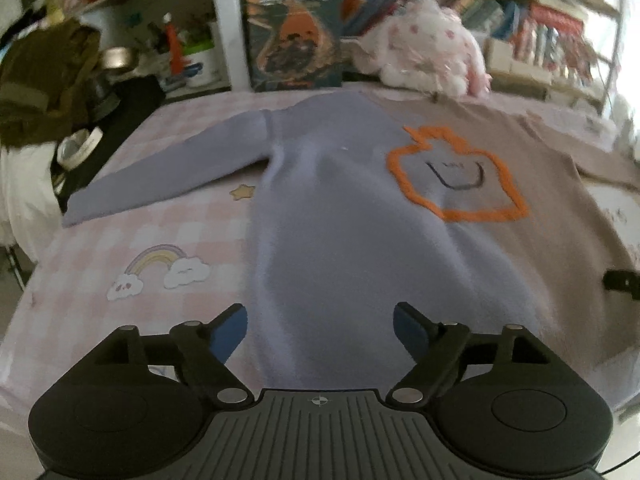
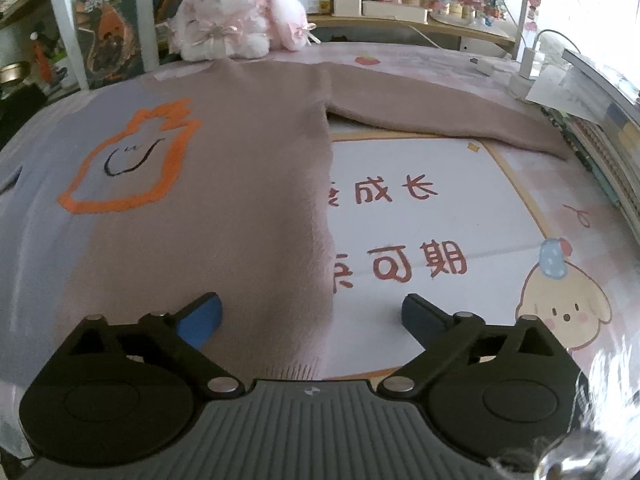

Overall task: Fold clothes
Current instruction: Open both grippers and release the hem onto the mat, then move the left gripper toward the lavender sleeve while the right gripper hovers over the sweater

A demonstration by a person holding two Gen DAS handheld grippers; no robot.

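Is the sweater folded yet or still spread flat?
Spread flat, unfolded: the sweater lies face up, and both sleeves stretch outward on the bed.

The sweater (image 1: 340, 216) lies flat across the table mat (image 1: 168, 240), both sleeves spread. Open mat lies to the left, below the lilac sleeve, and to the right, below the brown sleeve (image 2: 440, 108). Far edge blocked by a plush toy (image 2: 236, 20) touching the collar and an upright book (image 1: 294, 32). Left edge crowded by dark clutter (image 1: 100, 128); right edge by stacked books (image 2: 608, 148) and a charger (image 2: 524, 72).
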